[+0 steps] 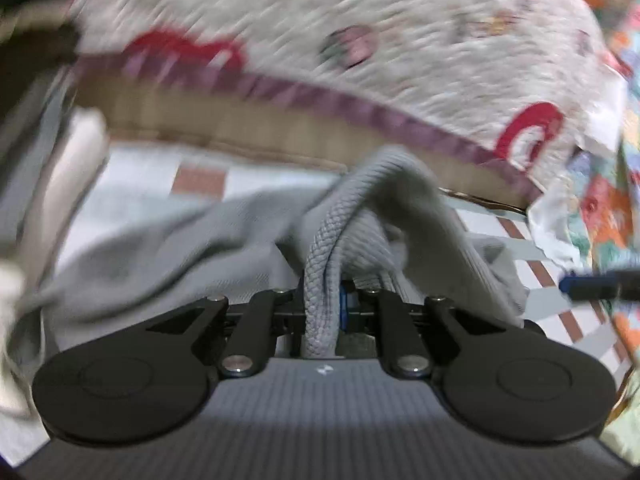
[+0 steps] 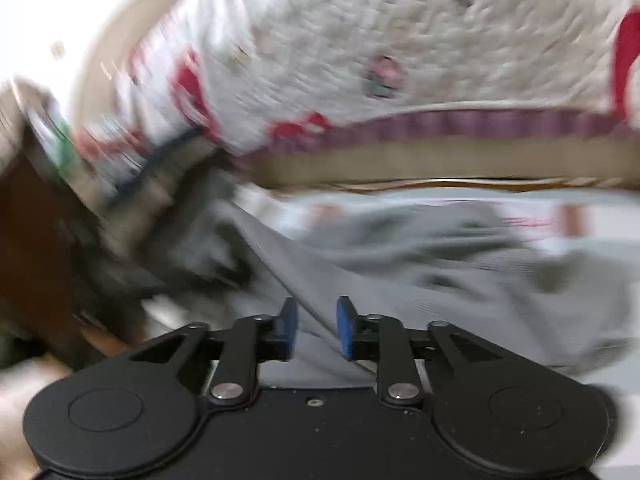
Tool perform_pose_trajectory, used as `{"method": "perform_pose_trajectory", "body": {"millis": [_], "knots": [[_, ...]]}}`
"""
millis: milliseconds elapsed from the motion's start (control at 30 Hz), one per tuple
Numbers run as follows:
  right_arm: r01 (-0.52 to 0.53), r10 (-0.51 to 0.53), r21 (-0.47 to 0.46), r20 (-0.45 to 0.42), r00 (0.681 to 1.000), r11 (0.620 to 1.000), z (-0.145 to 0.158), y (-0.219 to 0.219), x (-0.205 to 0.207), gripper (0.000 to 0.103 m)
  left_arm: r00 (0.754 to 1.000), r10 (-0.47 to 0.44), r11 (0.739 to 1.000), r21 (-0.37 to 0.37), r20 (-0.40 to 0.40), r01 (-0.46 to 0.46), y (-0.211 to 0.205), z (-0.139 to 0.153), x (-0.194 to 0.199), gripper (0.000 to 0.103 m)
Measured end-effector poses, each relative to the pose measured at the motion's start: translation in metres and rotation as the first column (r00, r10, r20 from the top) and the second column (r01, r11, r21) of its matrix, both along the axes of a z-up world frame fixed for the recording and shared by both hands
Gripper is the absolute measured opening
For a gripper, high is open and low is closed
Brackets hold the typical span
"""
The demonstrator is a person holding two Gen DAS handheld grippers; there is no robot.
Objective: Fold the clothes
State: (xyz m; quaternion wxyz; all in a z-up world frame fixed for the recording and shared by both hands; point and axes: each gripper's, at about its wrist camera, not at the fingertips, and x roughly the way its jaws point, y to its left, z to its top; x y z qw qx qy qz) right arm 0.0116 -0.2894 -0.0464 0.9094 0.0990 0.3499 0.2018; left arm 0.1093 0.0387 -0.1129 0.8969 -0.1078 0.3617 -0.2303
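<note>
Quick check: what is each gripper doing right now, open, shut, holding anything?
Left gripper: shut on a bunched fold of the grey garment.
Right gripper: open; the garment's edge lies between the pads, not pinched.

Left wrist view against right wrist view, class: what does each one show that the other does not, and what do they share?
Only the left wrist view shows the left gripper shut on a thick ribbed fold of the grey garment, plus a bright flowered cloth at the right edge.

Only the right wrist view shows the right gripper with its blue pads apart, a flat grey edge passing between them unpressed, and blurred dark brown furniture on the left.

Both show the grey garment on a pale tiled floor before a white quilt with red shapes.
</note>
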Motion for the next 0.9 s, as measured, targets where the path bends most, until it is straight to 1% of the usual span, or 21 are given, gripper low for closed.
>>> {"method": "perform_pose_trajectory", "body": {"millis": [33, 67, 100, 133, 167, 200, 233, 267, 300, 333, 433, 500, 533, 567, 600, 633, 700, 767, 867, 900], "knots": [[0.007, -0.007, -0.117, 0.005, 1.0, 0.993, -0.009, 0.002, -0.007, 0.044, 1.0, 0.01, 1.0, -0.016, -0.023, -0.01, 0.005, -0.006, 0.001, 0.012], [-0.001, 0.003, -0.237, 0.007, 1.0, 0.972, -0.019, 0.007, -0.014, 0.046, 0.999, 0.013, 1.0, -0.02, -0.039, -0.014, 0.007, -0.011, 0.001, 0.012], [-0.021, 0.026, -0.356, 0.008, 1.0, 0.934, -0.029, 0.012, -0.022, 0.046, 0.999, 0.015, 1.0, -0.021, -0.052, -0.016, 0.009, -0.016, 0.0, 0.012], [-0.042, 0.05, -0.466, 0.006, 0.999, 0.884, -0.039, 0.018, -0.028, 0.046, 0.998, 0.013, 1.0, -0.018, -0.055, -0.014, 0.01, -0.018, -0.001, 0.012], [-0.063, 0.08, -0.562, 0.005, 0.997, 0.824, -0.047, 0.024, -0.033, 0.046, 0.998, 0.011, 1.0, -0.018, -0.054, -0.012, 0.01, -0.019, -0.001, 0.012], [-0.079, 0.107, -0.637, 0.006, 0.994, 0.767, -0.055, 0.027, -0.036, 0.046, 0.999, 0.008, 1.0, -0.018, -0.053, -0.008, 0.009, -0.02, -0.001, 0.012], [-0.083, 0.119, -0.667, 0.009, 0.993, 0.74, -0.058, 0.027, -0.035, 0.047, 0.999, 0.004, 1.0, -0.019, -0.049, -0.005, 0.009, -0.02, -0.001, 0.012], [-0.086, 0.129, -0.687, 0.011, 0.992, 0.722, -0.06, 0.026, -0.034, 0.048, 0.999, -0.001, 1.0, -0.023, -0.042, 0.0, 0.008, -0.019, -0.002, 0.012], [-0.087, 0.128, -0.676, 0.012, 0.992, 0.732, -0.06, 0.022, -0.029, 0.051, 0.999, -0.005, 1.0, -0.029, -0.036, 0.004, 0.008, -0.019, -0.004, 0.012], [-0.083, 0.122, -0.649, 0.016, 0.992, 0.756, -0.06, 0.018, -0.022, 0.056, 0.999, -0.008, 0.999, -0.033, -0.033, 0.007, 0.008, -0.02, -0.005, 0.012], [-0.074, 0.106, -0.567, 0.023, 0.994, 0.82, -0.06, 0.007, 0.001, 0.063, 1.0, -0.014, 0.999, -0.035, -0.027, 0.013, 0.009, -0.022, -0.007, 0.012], [-0.094, 0.12, -0.536, 0.013, 0.993, 0.839, -0.068, 0.011, 0.02, 0.067, 1.0, -0.02, 0.999, -0.032, -0.023, 0.02, 0.009, -0.024, -0.009, 0.012], [-0.108, 0.128, -0.525, 0.002, 0.992, 0.845, -0.073, 0.013, 0.029, 0.067, 0.999, -0.023, 0.999, -0.024, -0.025, 0.022, 0.009, -0.025, -0.009, 0.012], [-0.121, 0.13, -0.522, -0.02, 0.991, 0.844, -0.078, 0.016, 0.035, 0.064, 0.999, -0.025, 1.0, -0.016, -0.026, 0.025, 0.009, -0.025, -0.01, 0.012], [-0.111, 0.105, -0.509, -0.04, 0.994, 0.853, -0.078, 0.015, 0.04, 0.03, 0.999, -0.027, 1.0, -0.006, -0.029, 0.027, 0.008, -0.025, -0.01, 0.012], [-0.094, 0.081, -0.492, -0.048, 0.996, 0.866, -0.076, 0.014, 0.044, 0.003, 0.999, -0.027, 1.0, 0.006, -0.035, 0.027, 0.007, -0.025, -0.01, 0.012], [-0.02, 0.026, -0.428, 0.007, 1.0, 0.903, -0.052, 0.006, 0.045, 0.003, 0.999, -0.036, 0.999, 0.017, -0.032, 0.036, 0.006, -0.023, -0.012, 0.012], [0.096, -0.065, -0.362, 0.096, 0.993, 0.927, -0.019, -0.009, 0.043, 0.003, 0.998, -0.055, 0.998, 0.0, -0.019, 0.055, 0.007, -0.018, -0.014, 0.012], [0.233, -0.182, -0.271, 0.2, 0.963, 0.934, 0.032, -0.032, 0.042, 0.003, 0.997, -0.078, 0.996, -0.045, -0.009, 0.078, 0.007, -0.011, -0.013, 0.014], [0.248, -0.188, -0.272, 0.23, 0.955, 0.93, 0.044, -0.034, 0.041, 0.003, 0.996, -0.09, 0.994, -0.062, -0.01, 0.09, 0.006, -0.01, -0.014, 0.016]]}}
